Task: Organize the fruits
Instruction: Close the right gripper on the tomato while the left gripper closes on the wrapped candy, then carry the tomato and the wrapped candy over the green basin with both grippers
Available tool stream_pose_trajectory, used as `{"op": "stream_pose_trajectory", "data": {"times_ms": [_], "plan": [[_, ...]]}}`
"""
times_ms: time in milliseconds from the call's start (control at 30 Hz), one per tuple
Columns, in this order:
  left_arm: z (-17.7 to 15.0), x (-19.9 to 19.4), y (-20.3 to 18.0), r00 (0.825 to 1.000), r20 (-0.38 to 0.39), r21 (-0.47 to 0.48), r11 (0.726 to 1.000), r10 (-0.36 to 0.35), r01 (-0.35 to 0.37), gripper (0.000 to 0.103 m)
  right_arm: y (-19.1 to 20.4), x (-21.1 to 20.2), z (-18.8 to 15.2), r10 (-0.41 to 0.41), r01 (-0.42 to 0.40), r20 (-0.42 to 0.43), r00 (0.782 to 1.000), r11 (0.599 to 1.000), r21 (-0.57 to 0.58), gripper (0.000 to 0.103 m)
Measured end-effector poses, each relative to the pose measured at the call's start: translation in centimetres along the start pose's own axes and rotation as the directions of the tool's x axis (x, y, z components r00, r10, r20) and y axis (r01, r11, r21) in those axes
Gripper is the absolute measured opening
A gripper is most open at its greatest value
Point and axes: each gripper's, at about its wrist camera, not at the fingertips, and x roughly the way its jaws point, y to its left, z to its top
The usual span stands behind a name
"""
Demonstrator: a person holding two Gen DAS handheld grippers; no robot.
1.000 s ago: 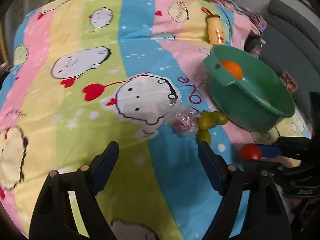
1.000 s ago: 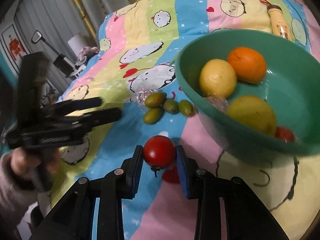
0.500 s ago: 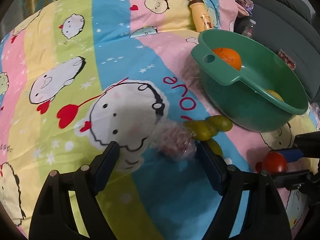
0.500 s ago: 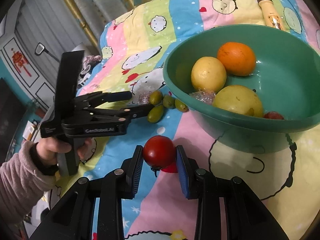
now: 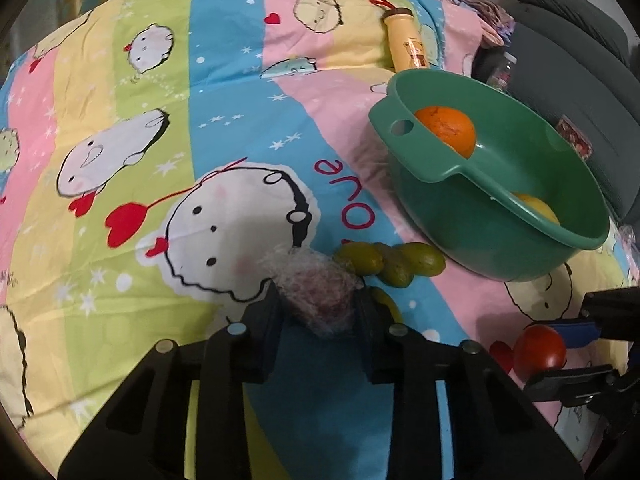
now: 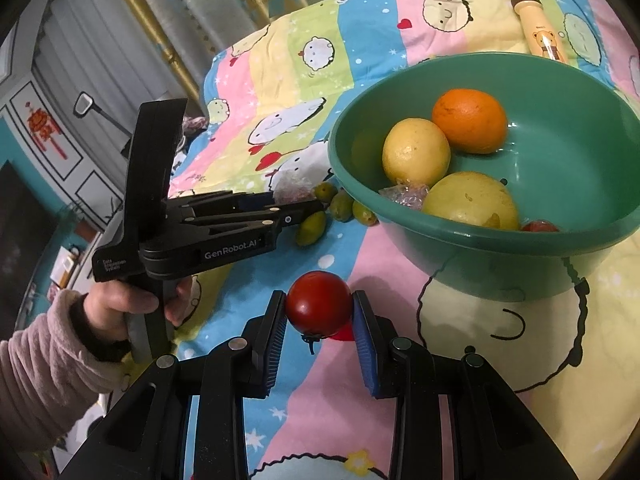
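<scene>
My left gripper (image 5: 318, 300) is shut on a plastic-wrapped reddish fruit (image 5: 316, 288) on the bedspread; it also shows in the right wrist view (image 6: 296, 204). Several small green fruits (image 5: 392, 264) lie just beyond it. My right gripper (image 6: 320, 308) is shut on a red tomato (image 6: 319, 304) and holds it above the bedspread, in front of the green bowl (image 6: 580, 80). The bowl holds an orange (image 6: 470, 120), two yellow fruits (image 6: 416, 150), a wrapped fruit (image 6: 404, 196) and a red fruit (image 6: 540, 226). The tomato also shows in the left wrist view (image 5: 540, 350).
A cartoon-print bedspread (image 5: 160, 120) covers the surface. A yellow bottle (image 5: 406, 40) lies behind the bowl. A dark sofa (image 5: 580, 40) stands at the right. The person's hand in a pink sleeve (image 6: 60, 340) holds the left gripper.
My left gripper has moved forward and closed on the wrapped fruit. My right gripper still holds the tomato and has risen slightly, nearer the bowl.
</scene>
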Motion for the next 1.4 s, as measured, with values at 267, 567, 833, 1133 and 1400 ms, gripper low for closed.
{"op": "stream_pose_trajectory", "data": {"times_ms": [267,567,833,1133,1400], "plan": [[-0.6,-3.8,0.0,0.999,0.03,-0.128,0.991,0.036,-0.032,0.031,0.7,-1.0,-0.1,0.014,-0.014,0.013,1.0,1.0,-0.012,0.035],[-1.6,-10.4,-2.2,0.994,0.093,-0.176,0.983,0.064,-0.047,0.031,2.8,-3.2,-0.1,0.036,-0.033,0.054,0.998,0.998,-0.047,0.035],[-2.7,-13.1,-4.3,0.992,0.106,-0.176,0.983,0.063,-0.044,0.031,3.8,-6.3,-0.2,0.023,-0.014,0.107,0.994,0.997,-0.077,0.035],[-2.4,-14.8,-6.7,0.99,0.13,-0.141,0.989,0.061,-0.043,0.031,3.8,-9.1,-0.1,0.013,-0.001,0.161,0.987,0.997,-0.078,0.035],[-1.5,-14.9,-8.4,0.989,0.139,-0.106,0.994,0.055,-0.041,0.031,3.2,-10.6,0.1,0.008,0.007,0.202,0.979,0.997,-0.073,0.035]]}}
